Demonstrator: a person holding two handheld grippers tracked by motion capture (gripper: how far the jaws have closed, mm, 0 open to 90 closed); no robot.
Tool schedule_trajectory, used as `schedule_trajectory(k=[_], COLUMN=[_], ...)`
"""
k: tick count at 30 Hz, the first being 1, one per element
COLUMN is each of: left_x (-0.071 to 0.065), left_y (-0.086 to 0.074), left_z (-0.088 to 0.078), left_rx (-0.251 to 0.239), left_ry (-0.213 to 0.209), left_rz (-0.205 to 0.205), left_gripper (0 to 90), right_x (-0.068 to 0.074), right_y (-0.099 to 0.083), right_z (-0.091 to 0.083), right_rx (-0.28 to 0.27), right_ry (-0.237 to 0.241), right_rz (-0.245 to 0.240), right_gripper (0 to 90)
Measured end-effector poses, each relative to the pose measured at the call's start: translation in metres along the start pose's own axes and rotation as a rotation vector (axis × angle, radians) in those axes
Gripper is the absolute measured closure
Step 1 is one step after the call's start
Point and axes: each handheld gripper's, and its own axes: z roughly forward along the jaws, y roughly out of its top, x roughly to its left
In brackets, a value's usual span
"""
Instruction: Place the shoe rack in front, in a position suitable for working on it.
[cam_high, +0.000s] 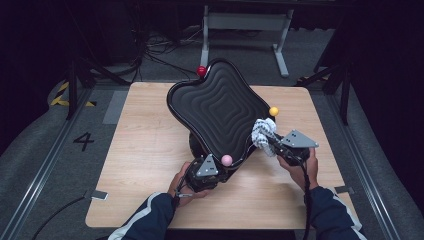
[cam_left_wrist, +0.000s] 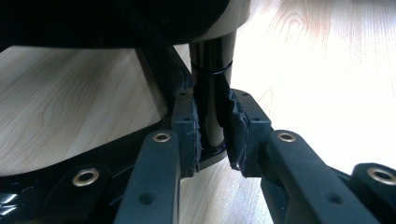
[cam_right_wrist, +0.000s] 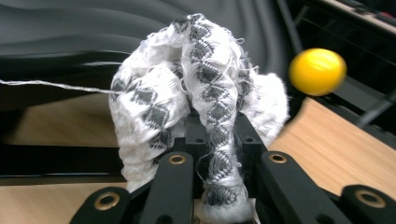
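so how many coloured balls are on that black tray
3: a red ball at the far corner of the tray, a yellow ball at its right corner above the cloth, a pink ball at the near corner. A fourth may be hidden.

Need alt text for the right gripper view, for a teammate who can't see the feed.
The right gripper is shut on a bunched white cloth with a grey diamond pattern, held up against the black ribbed tray. A yellow ball shows at right, above the wooden table.
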Motion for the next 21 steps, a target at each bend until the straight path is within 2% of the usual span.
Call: schedule_trajectory(k=[6, 9, 13, 16, 19, 21], left_x=[0.001, 0.0, 0.0, 0.0, 0.0, 0.0], left_y=[0.0, 0.0, 0.0, 0.0, 0.0, 0.0], left_z=[0.0, 0.0, 0.0, 0.0, 0.0, 0.0], left_rx=[0.0, 0.0, 0.005, 0.006, 0.009, 0.012], left_ry=[-0.004, -0.002, -0.001, -0.001, -0.001, -0.001], left_rz=[0.003, 0.003, 0.005, 0.005, 0.007, 0.012], left_gripper=[73.8, 73.8, 73.8, 73.8, 73.8, 73.7], right_x=[-0.02, -0.026, -0.028, -0.028, -0.018, -0.008], right_y=[-0.005, -0.008, -0.01, -0.011, -0.005, 0.001], right_z=[-0.003, -0.002, -0.003, -0.004, -0.009, -0.014], right_rx=[0.008, 0.012, 0.031, 0.027, 0.014, 0.001], right_ry=[-0.058, -0.062, -0.072, -0.054, 0.001, 0.029], right_rz=[0.064, 0.096, 0.086, 0.093, 0.051, -0.001], right_gripper=[80.4, 80.4, 80.4, 80.4, 80.4, 80.3])
